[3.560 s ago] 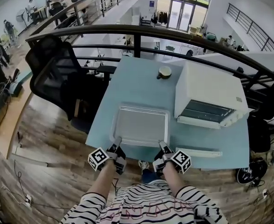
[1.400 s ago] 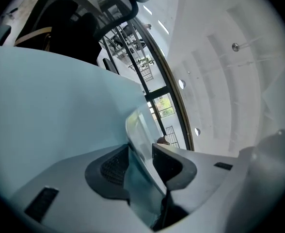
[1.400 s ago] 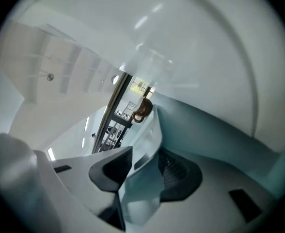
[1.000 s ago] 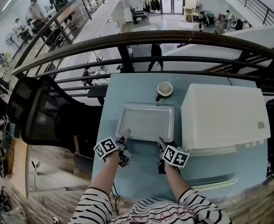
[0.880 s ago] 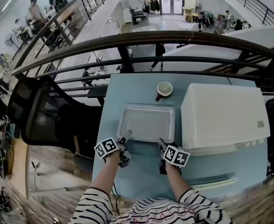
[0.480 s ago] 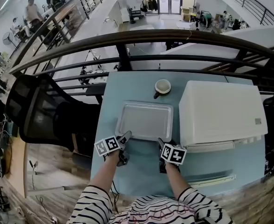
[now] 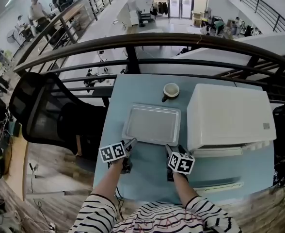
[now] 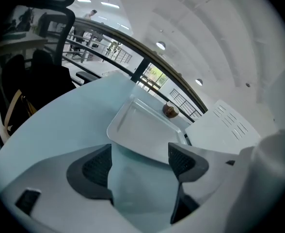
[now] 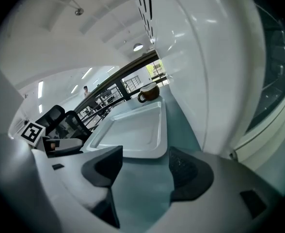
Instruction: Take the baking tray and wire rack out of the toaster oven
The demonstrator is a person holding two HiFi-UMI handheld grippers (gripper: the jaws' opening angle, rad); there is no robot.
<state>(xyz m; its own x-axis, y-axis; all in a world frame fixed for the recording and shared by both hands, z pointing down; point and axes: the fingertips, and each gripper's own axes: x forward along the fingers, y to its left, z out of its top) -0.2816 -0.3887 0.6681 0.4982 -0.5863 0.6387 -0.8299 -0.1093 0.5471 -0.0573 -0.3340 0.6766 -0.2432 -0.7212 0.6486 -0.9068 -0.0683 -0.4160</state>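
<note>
The empty metal baking tray (image 7: 151, 125) lies flat on the pale blue table (image 7: 147, 178), just left of the white toaster oven (image 7: 229, 118). My left gripper (image 7: 131, 142) hovers just short of the tray's near left corner. Its jaws are opening and only bare table shows between them, with the tray (image 8: 142, 130) just beyond the pads. My right gripper (image 7: 173, 151) stands open just short of the near right corner, clear of the tray (image 9: 133, 127). The oven wall (image 9: 205, 72) rises close on its right. No wire rack shows.
A mug (image 7: 171, 90) stands behind the tray near the table's far edge. The oven's door (image 7: 219, 186) hangs open toward me at the front right. A black office chair (image 7: 40, 115) stands left of the table. A dark railing (image 7: 142, 40) runs behind it.
Both grippers have let go of the tray's near rim, opened their jaws and drawn back a little toward me. The tray rests where it was set, beside the oven.
</note>
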